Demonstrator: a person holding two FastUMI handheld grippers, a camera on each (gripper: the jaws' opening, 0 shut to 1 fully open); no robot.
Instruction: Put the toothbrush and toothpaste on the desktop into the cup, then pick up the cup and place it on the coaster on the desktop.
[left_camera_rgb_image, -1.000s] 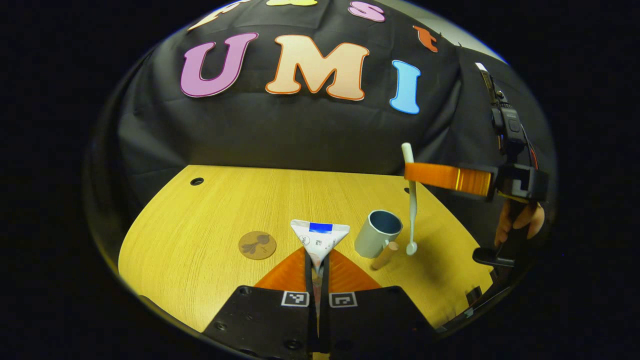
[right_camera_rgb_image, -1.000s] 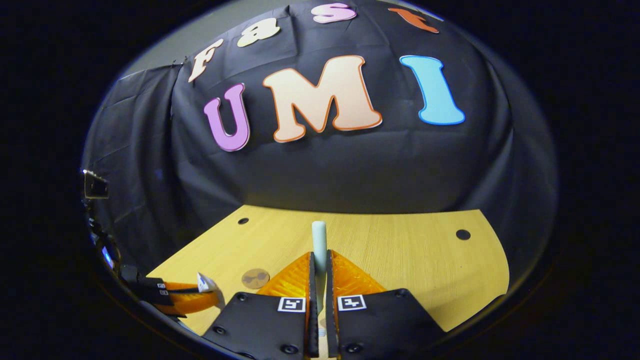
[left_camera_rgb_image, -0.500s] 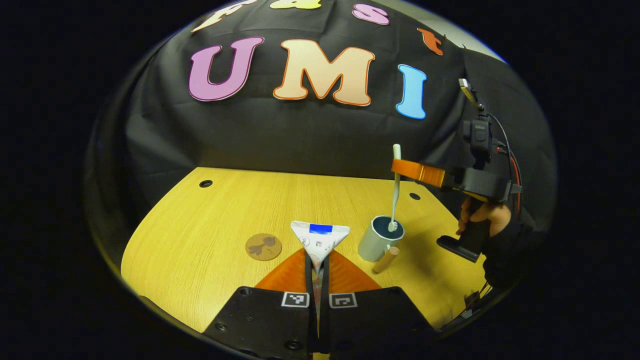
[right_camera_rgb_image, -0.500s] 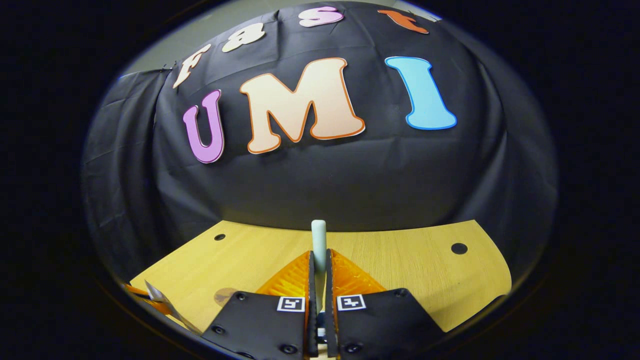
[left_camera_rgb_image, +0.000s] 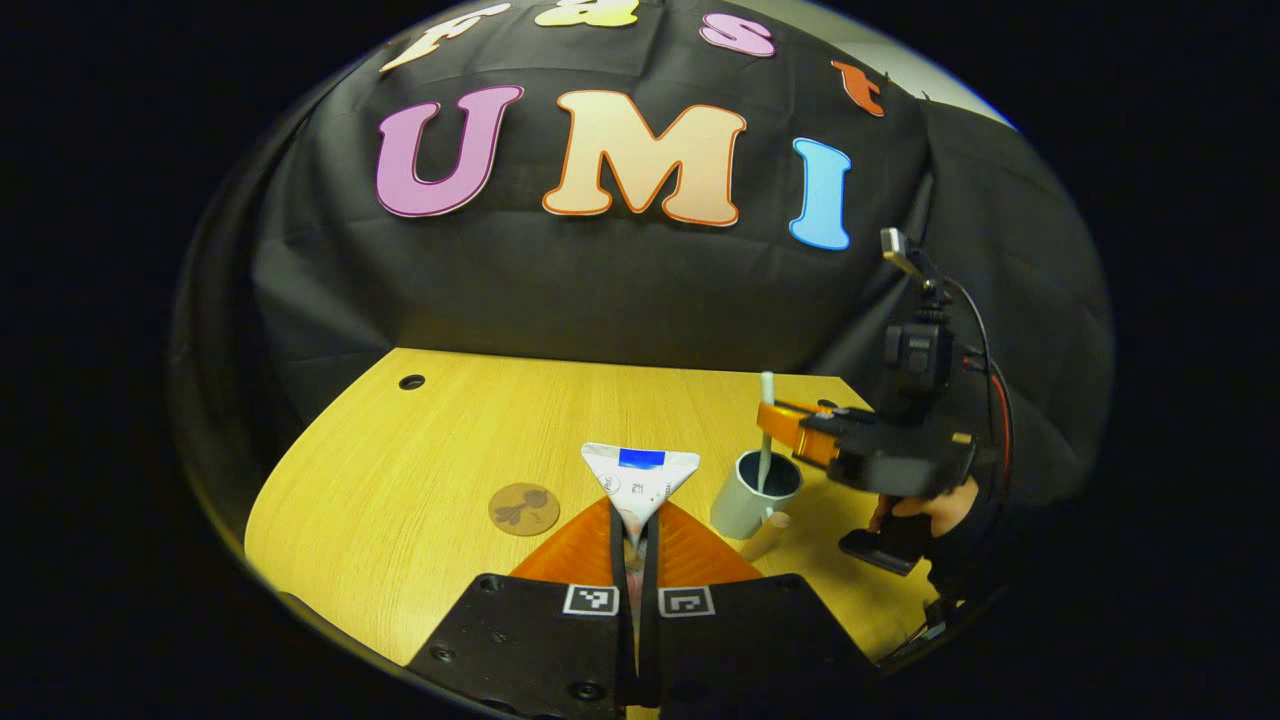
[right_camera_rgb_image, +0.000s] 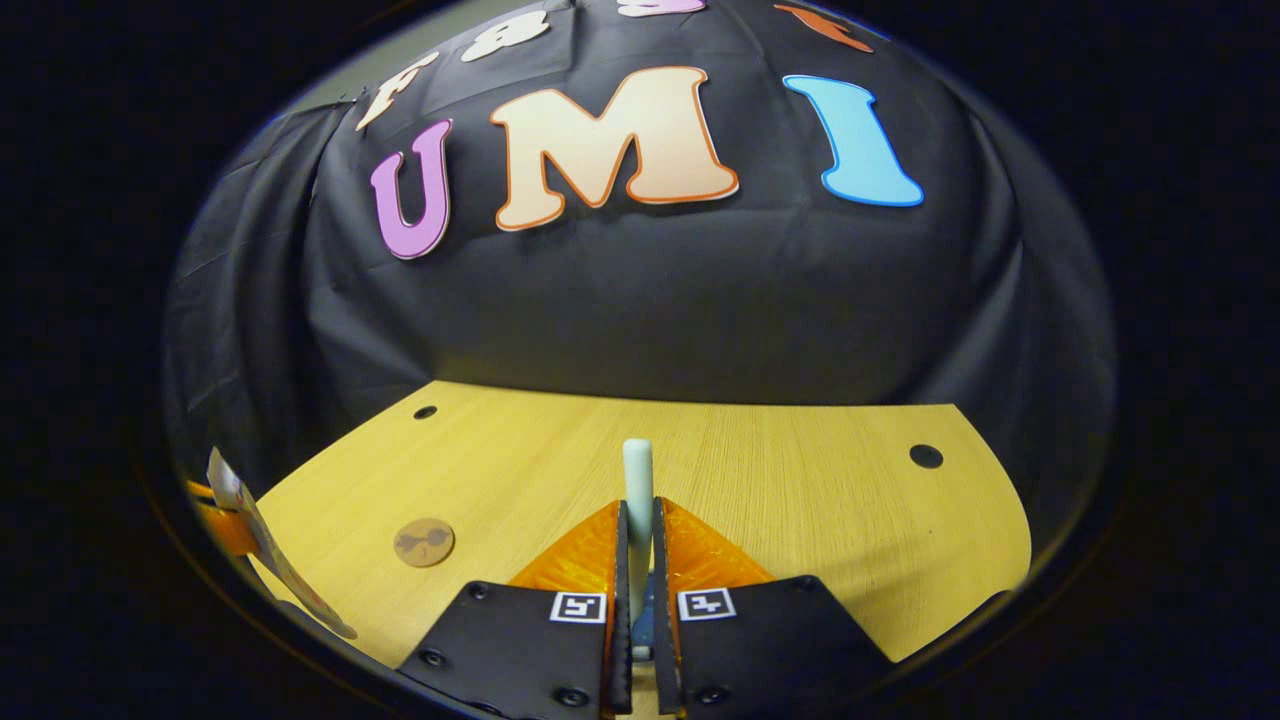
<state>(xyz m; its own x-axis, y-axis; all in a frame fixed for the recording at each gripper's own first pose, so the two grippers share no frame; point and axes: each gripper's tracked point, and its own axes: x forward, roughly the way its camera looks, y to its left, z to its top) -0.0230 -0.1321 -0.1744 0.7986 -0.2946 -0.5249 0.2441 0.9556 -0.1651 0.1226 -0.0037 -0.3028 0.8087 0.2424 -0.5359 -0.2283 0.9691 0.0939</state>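
My left gripper (left_camera_rgb_image: 636, 506) is shut on a white toothpaste tube (left_camera_rgb_image: 640, 472) with a blue patch, held low over the desk. To its right stands a pale cup (left_camera_rgb_image: 738, 506) with a dark blue inside and a wooden handle (left_camera_rgb_image: 764, 536). My right gripper (left_camera_rgb_image: 792, 424) hangs just above the cup, shut on a pale toothbrush (left_camera_rgb_image: 765, 432) that stands upright with its lower end inside the cup. In the right gripper view the toothbrush (right_camera_rgb_image: 638, 478) sticks up between the shut fingers of my right gripper (right_camera_rgb_image: 638, 522). A round brown coaster (left_camera_rgb_image: 524, 508) lies left of the tube.
The yellow wooden desk (left_camera_rgb_image: 420, 450) has small dark holes near its back corners. A hand (left_camera_rgb_image: 925, 505) holds the right gripper's grip at the desk's right edge. In the right gripper view the coaster (right_camera_rgb_image: 424, 541) lies at the left, the toothpaste tube (right_camera_rgb_image: 238, 495) at the far left edge.
My right gripper has carried the toothbrush from beside the cup to over it and lowered the brush end into the cup. The left gripper has stayed put with the toothpaste.
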